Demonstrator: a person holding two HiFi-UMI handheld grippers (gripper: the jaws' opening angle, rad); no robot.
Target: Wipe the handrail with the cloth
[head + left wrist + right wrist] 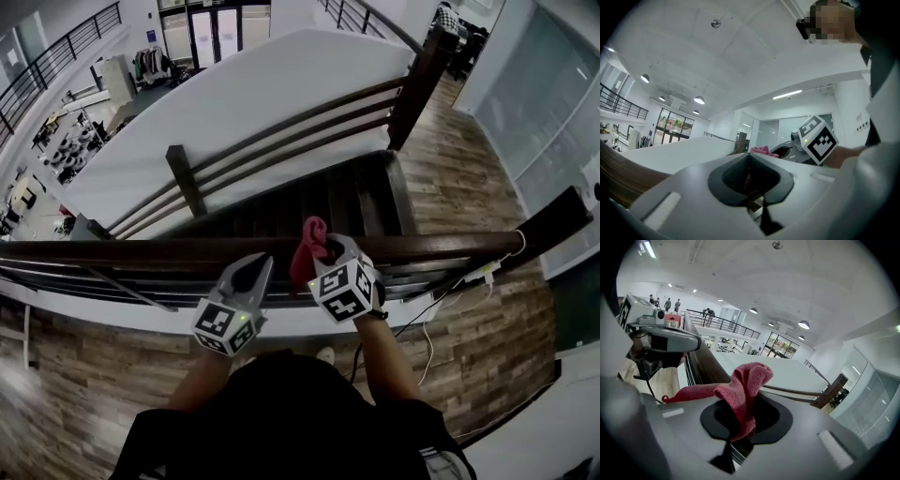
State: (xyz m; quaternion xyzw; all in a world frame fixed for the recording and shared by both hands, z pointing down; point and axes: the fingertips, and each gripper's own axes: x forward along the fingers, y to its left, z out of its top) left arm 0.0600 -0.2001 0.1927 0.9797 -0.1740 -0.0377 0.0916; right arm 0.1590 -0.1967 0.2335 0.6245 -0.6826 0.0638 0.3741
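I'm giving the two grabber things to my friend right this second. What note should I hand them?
Left tool: shut, nothing in it, held at the near side of the handrail.
Right tool: shut on the red cloth, which is bunched up right at the handrail's middle stretch.
Done: the cloth is picked up and brought to the rail. The pictures don't show whether it presses on the wood or which parts are already wiped.
Left: press the cloth down and rub it along the rail.

All three views share handrail [141, 249], probably.
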